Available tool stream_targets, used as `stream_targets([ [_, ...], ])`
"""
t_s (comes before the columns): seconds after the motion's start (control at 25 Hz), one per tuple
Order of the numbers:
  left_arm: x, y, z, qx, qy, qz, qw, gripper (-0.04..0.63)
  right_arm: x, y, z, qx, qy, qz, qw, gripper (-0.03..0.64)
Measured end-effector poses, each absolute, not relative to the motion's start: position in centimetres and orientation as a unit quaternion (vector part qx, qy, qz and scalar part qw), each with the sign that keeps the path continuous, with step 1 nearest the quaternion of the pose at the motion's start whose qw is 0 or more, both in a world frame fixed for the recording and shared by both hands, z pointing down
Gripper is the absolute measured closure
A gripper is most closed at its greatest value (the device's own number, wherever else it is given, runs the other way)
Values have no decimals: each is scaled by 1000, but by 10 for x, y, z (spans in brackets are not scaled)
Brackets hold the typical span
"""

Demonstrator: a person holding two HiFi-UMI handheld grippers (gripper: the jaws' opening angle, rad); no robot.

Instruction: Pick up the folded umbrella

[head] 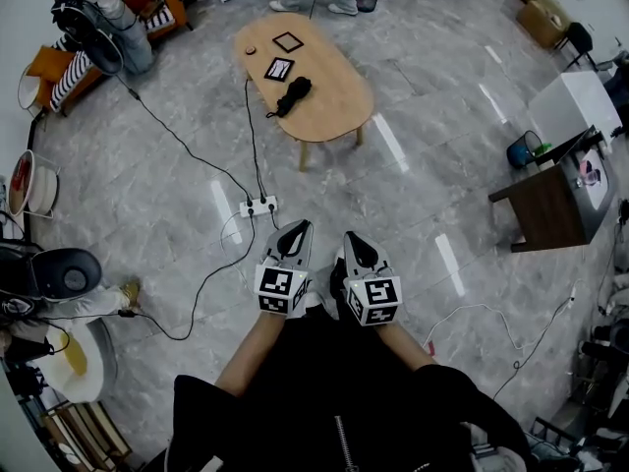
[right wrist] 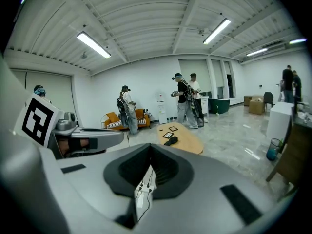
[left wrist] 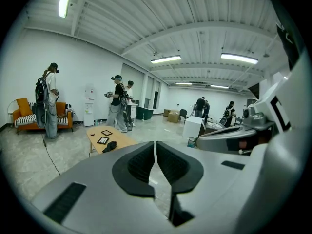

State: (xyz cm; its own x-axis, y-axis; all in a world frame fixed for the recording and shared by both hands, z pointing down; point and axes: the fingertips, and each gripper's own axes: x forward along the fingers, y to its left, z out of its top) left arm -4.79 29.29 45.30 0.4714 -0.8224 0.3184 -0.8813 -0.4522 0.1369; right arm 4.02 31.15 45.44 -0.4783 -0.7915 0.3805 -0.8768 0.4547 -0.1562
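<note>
My left gripper (head: 294, 228) has its jaws pressed together with nothing between them. Its own view shows the two dark pads meeting at the tips (left wrist: 156, 146), with only a sliver of floor visible through the slit lower down. My right gripper (head: 355, 240) is the same: its jaws are closed and empty (right wrist: 150, 148), and a thin gap behind the tips shows the power strip (head: 259, 206) on the floor below. In the head view the two grippers sit side by side, close to my body, both pointing forward and slightly down over the grey marbled floor (head: 413, 195).

The folded umbrella (head: 294, 94) is well apart from both grippers. It is a black bundle lying on the oval wooden table (head: 334, 82) ahead of me, near the table's left edge. Both gripper views pick it up in the distance (left wrist: 109, 146) (right wrist: 171, 141). Two black-framed squares (head: 279, 68) lie just beyond it on the tabletop.
</note>
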Motion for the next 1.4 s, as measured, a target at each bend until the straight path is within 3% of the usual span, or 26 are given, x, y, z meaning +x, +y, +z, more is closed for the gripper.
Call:
stream_targets([
  [0.68, -27, 163, 447, 829, -532, 104, 140, 569, 81, 163, 450, 493, -844, 172, 123, 606],
  [1.4, -1, 115, 457, 808, -557, 118, 154, 570, 105, 120, 460, 460, -859, 186, 127, 606],
])
